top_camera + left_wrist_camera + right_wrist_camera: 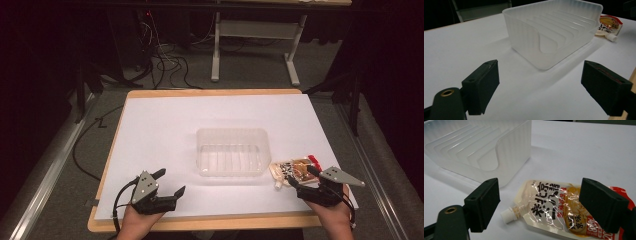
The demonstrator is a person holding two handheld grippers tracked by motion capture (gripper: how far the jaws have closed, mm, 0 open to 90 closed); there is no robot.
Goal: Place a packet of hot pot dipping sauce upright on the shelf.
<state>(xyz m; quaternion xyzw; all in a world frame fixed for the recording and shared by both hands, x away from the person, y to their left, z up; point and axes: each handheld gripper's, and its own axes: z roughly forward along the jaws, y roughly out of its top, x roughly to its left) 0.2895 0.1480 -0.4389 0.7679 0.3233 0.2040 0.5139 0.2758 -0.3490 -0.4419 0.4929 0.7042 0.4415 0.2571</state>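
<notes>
High view: white sheet [165, 130] covers the wooden table [210, 92]. At the near left, the left gripper [171, 183] sits low over the sheet in the person's left hand [137, 222], jaws spread wide with nothing between them; it points toward the centre of the table. Grey three-cornered plate on top, cable trailing back to the near edge.

Centre: a clear plastic tray [231, 151], ribbed floor, standing upright on the sheet, nothing inside it. Well apart from the left gripper.

Just right of the tray, touching or almost touching its near right corner: a spouted sauce pouch [292, 170], lying flat, white cap toward the near side, red end toward the right.

Near right: the right gripper [301, 176] in the person's right hand [332, 212], jaws released and wide, set over the pouch's right part.

Left gripper view: both jaws stand far apart over bare sheet; the tray [554, 32] lies ahead, the pouch [609, 27] beyond its far right corner.

Right gripper view: the pouch [554, 207] lies between the open jaws, cap [507, 216] pointing to the left jaw; whether the right jaw touches the film, cannot tell. Not clamped. Tray [481, 150] behind, to the left.
</notes>
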